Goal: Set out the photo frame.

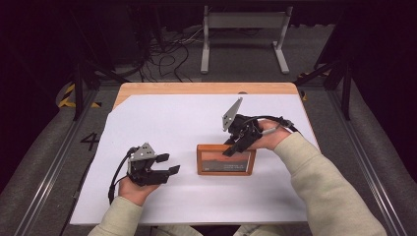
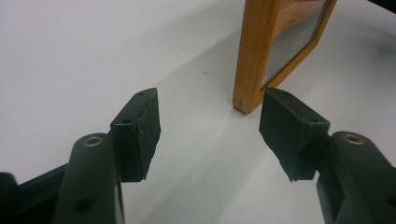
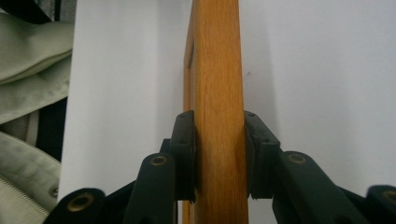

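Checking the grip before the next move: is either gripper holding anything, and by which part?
The right gripper clamps the wooden picture frame by its top edge. The left gripper is open and holds nothing.

A white sheet covers the wooden table; cables beyond.

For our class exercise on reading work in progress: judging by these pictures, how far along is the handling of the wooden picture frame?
Done: the right gripper is clamped on the top edge of the wooden picture frame, which stands upright on the white table.
In hand: that grip steadies it.
Left: the left gripper is open just short of the frame's near corner, touching nothing; it probably still has to take hold or help place it.
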